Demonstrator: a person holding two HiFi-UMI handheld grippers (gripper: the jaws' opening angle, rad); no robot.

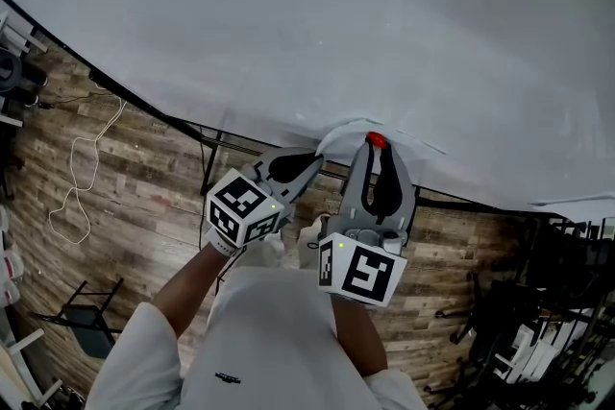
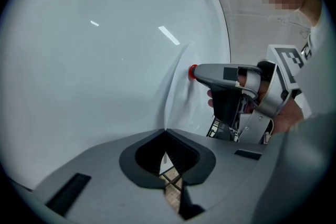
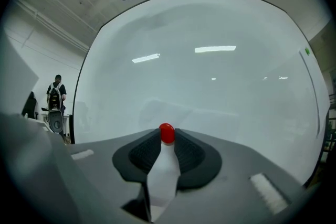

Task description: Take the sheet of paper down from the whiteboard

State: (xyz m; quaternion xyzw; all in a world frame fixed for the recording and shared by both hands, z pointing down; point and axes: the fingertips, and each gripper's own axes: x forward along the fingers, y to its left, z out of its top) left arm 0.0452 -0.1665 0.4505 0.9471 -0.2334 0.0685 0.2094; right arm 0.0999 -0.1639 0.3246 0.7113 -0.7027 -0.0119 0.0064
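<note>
A white sheet of paper hangs on the big whiteboard, pinned by a round red magnet. My left gripper is shut on the sheet's lower left edge, which bows off the board. In the left gripper view the paper runs down into the closed jaws of the left gripper. My right gripper points straight at the board. Its jaws close on the red magnet, which fills the gap at the tips of the right gripper. The paper shows faintly behind.
Below the board lies a wooden floor with a loose white cable. Black stands and chairs crowd the right side, and a folding stand sits at lower left. A person stands far off beyond the board's left edge.
</note>
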